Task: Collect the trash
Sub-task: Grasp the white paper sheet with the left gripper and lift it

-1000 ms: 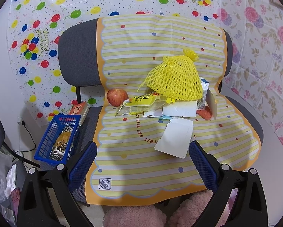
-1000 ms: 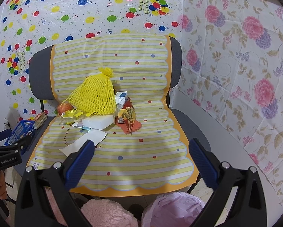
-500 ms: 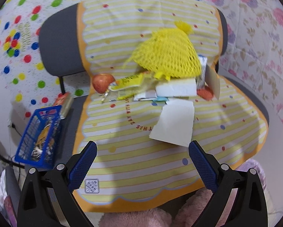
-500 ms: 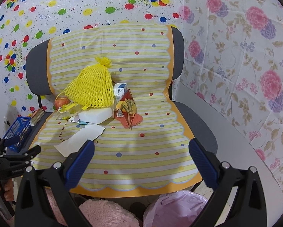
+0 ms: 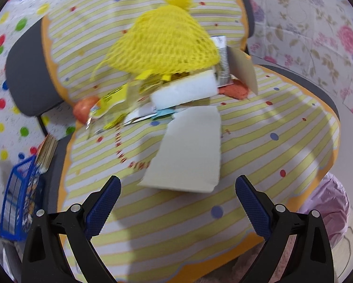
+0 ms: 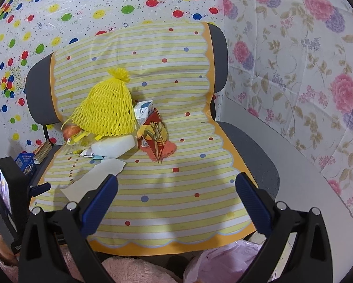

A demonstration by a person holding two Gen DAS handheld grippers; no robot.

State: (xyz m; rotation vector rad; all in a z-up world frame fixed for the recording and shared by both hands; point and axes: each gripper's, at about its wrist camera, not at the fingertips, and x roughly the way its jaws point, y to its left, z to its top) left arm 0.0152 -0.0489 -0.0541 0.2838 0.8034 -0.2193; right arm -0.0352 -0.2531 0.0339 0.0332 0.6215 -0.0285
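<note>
A pile of trash lies on a chair seat draped with a yellow striped sheet [image 5: 259, 146]. It holds a yellow foam net [image 5: 162, 44], a white foam block [image 5: 185, 92], a beige paper sheet [image 5: 190, 151], a yellow wrapper [image 5: 110, 103], an apple [image 5: 82, 108] and a red snack packet [image 6: 152, 132]. My left gripper [image 5: 177, 195] is open, just short of the beige paper. My right gripper [image 6: 176, 191] is open and empty over the seat's front, with the foam net [image 6: 108, 110] and the paper [image 6: 96, 176] to its left. The left gripper's body [image 6: 13, 193] shows at the far left.
A pink plastic bag [image 5: 327, 214] hangs below the seat's front right edge and shows in the right wrist view [image 6: 223, 261]. A blue basket [image 5: 18, 200] with clutter sits left of the chair. Patterned sheets cover the walls behind.
My left gripper has moved forward and down toward the beige paper, which now looms large just ahead of the fingers. My right gripper has shifted slightly closer to the seat.
</note>
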